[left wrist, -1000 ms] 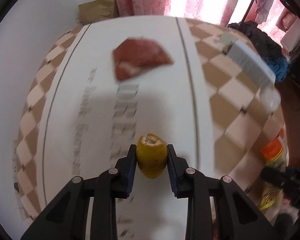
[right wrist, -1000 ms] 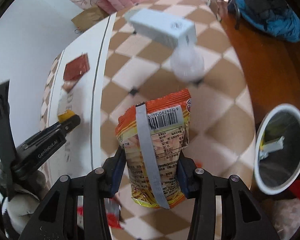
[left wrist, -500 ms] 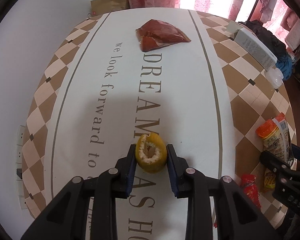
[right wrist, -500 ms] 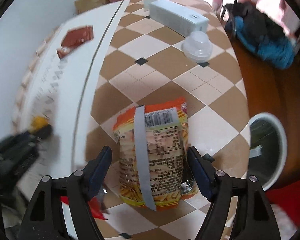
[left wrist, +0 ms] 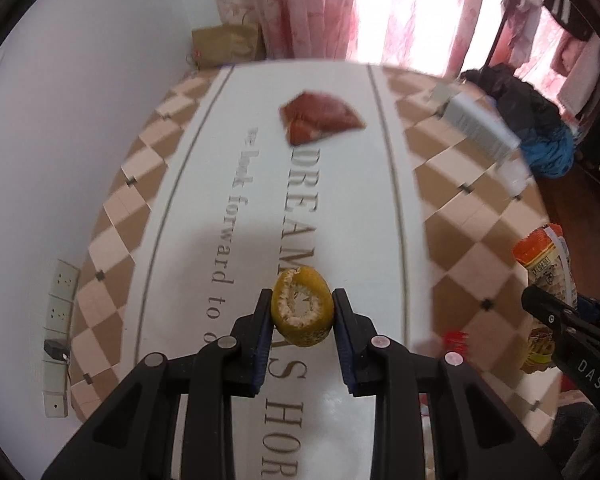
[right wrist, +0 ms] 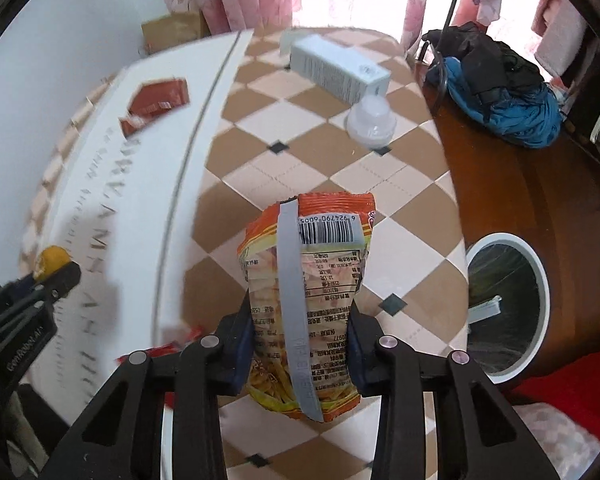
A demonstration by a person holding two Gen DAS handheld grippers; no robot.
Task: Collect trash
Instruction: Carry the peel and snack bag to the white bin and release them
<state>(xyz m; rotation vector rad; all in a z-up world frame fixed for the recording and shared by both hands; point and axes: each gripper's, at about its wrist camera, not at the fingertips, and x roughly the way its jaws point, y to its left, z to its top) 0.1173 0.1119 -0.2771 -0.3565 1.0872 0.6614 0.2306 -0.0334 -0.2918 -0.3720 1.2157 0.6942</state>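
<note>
My left gripper (left wrist: pixel 302 316) is shut on a yellow fruit peel (left wrist: pixel 302 312) and holds it above the table's white centre strip (left wrist: pixel 188 216). My right gripper (right wrist: pixel 300 328) is shut on an orange snack bag (right wrist: pixel 306 280) with a barcode, over the checkered tablecloth. The bag also shows in the left wrist view (left wrist: pixel 544 264), and the peel in the right wrist view (right wrist: pixel 52 260). A white-rimmed trash bin (right wrist: pixel 508 304) with a dark liner stands on the floor at the right of the table.
A dark red wrapper (left wrist: pixel 320 118) lies far on the white strip. A white carton (right wrist: pixel 336 70) and a clear plastic lid (right wrist: pixel 372 122) lie at the far right. A small red wrapper (left wrist: pixel 454 338) lies near the front. Blue and black clothes (right wrist: pixel 500 92) lie beyond.
My right gripper was open around the snack bag half a second ago and has shut on it again. The left gripper keeps the peel and has tilted and shifted slightly.
</note>
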